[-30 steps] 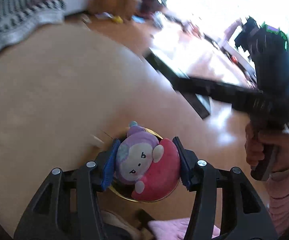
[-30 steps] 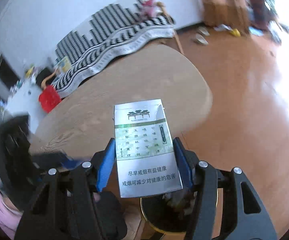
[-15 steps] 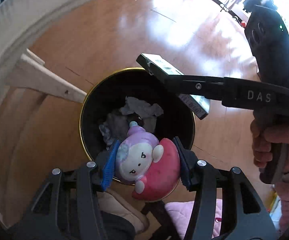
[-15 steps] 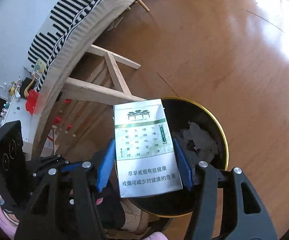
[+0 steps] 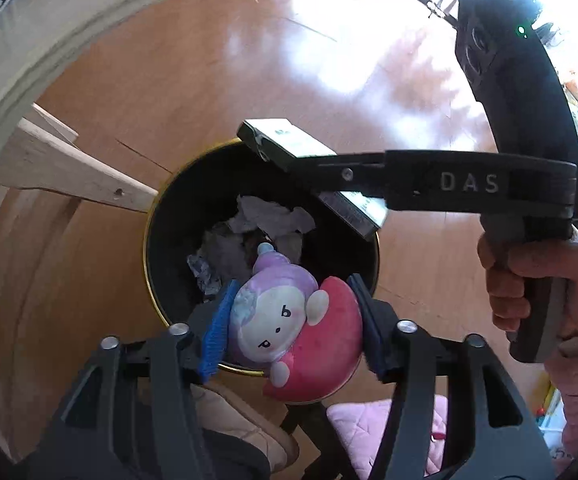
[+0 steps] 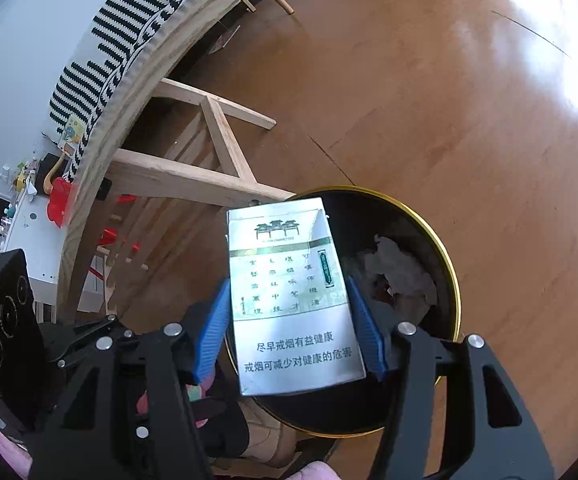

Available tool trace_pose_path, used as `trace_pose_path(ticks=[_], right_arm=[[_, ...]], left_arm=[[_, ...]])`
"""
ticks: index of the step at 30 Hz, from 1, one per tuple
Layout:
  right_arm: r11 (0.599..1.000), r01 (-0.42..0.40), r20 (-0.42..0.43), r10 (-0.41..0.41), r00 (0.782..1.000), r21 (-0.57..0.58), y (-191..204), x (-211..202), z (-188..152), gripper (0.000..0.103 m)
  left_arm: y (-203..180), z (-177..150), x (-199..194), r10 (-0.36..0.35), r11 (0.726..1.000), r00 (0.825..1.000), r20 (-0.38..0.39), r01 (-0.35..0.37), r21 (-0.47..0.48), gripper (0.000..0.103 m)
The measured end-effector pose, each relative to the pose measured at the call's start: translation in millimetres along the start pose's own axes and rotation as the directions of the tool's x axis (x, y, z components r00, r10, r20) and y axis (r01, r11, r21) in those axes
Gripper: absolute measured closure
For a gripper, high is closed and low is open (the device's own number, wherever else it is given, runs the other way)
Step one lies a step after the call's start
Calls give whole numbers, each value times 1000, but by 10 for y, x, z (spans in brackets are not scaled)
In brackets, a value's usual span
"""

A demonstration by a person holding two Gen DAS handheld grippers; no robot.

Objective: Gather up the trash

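A black bin with a gold rim [image 5: 147, 240] stands on the wooden floor, with crumpled paper [image 5: 269, 216] inside. My left gripper [image 5: 293, 282] hangs over its near edge. A plush toy [image 5: 289, 332], purple, white and red, sits between the blue pads; the jaws are opening and the pads still touch it. In the right wrist view my right gripper [image 6: 288, 282] is shut on a silver cigarette pack [image 6: 289, 304] above the bin's rim [image 6: 445, 256]. From the left wrist view that cigarette pack [image 5: 285, 140] is over the bin's far edge.
A wooden table leg and brace [image 5: 69, 168] stand just left of the bin, under a tabletop with a black-and-white striped cloth [image 6: 129, 40]. A person's hand [image 5: 537, 280] holds the right gripper's handle. A pink cushion [image 5: 389, 420] lies near the bin. Bare wooden floor [image 6: 449, 100] lies beyond.
Both grippers sank from above the tabletop to just over the bin, carrying the toy and the pack. The left jaws now stand slightly wider around the toy.
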State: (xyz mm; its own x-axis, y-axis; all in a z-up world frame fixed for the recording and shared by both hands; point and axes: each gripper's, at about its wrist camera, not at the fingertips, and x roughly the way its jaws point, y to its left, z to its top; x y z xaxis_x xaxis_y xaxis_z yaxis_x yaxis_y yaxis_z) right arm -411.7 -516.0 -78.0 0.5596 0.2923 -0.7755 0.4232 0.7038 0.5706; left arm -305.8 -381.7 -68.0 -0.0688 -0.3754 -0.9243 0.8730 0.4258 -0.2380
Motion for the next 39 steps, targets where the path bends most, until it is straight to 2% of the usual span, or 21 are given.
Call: trace_pose_path(ticks=[3,5,7,9,11,15,17,19,20,21,22,26,27,28,29,30,31,33,34,36,39], right_arm=[[1000,6,-23,-5,1000,29,2,-56,62,21],[997,73,6,-73,997,26,32,-145,93,9],[983,180,54,-182,982,33,84,-281,146,8],[963,262,146,-268,952,60,156,-462,192,8],[924,380,256,-380,889,53,412,-660,295,8],[872,483,509,-380,772,-82,1404,-876,498,7],[867,478,585,-316,747,-142,1906,-873,598,7],[865,456,645,-229,729,-209,2498,-799,690,7],[868,435,657,-186,730,-237,2777,-743,739,7],[874,407,652,-148,743,-265,3039,-663,786,7],[886,345,627,-83,775,-310,3415,-525,868,7],[892,224,526,17,851,-392,4355,88,1042,7],[892,221,504,8,864,-393,4480,243,1074,7],[888,238,481,-21,876,-394,4633,533,1046,7],[878,269,490,-46,870,-395,4693,721,983,7],[860,317,513,-76,855,-400,4718,945,883,7],[841,352,506,-111,855,-410,4731,1118,818,7],[851,321,365,-167,916,-416,4735,1419,836,7],[868,286,339,-147,929,-406,4730,1453,866,7],[889,278,363,-141,921,-362,4731,1478,904,7],[887,301,354,-172,920,-352,4738,1577,951,7]], left_arm=[[18,-1,-62,25,999,998,50,-23,-30,7],[11,0,-126,8,999,997,79,-4,-40,7],[-8,43,-209,-24,999,996,83,26,-28,7],[-7,147,-464,-35,999,991,132,36,-8,7],[63,240,-871,-10,1000,970,241,13,-8,7],[596,273,-1971,105,992,880,464,-58,-115,6],[946,180,-2404,217,967,826,520,-108,-231,6],[1409,-25,-2783,413,886,755,510,-204,-416,6],[1693,-174,-2929,516,818,714,473,-247,-519,6],[1897,-289,-2999,567,772,694,443,-260,-580,6],[2164,-450,-3053,606,723,678,415,-252,-644,6],[2865,-947,-3023,680,603,647,346,-224,-766,6],[3039,-1091,-2966,709,544,643,289,-239,-804,6],[3156,-1186,-2978,715,510,655,246,-246,-824,6],[3259,-1237,-3017,709,503,664,238,-240,-830,6],[3344,-1301,-3081,719,497,651,245,-234,-836,6],[3399,-1362,-3141,752,462,618,228,-248,-851,6],[3466,-1432,-3194,791,420,577,201,-274,-865,6],[3487,-1456,-3197,796,422,569,206,-276,-864,6],[3537,-1474,-3191,790,442,569,230,-268,-856,6],[3573,-1504,-3178,761,465,601,245,-242,-852,6]])
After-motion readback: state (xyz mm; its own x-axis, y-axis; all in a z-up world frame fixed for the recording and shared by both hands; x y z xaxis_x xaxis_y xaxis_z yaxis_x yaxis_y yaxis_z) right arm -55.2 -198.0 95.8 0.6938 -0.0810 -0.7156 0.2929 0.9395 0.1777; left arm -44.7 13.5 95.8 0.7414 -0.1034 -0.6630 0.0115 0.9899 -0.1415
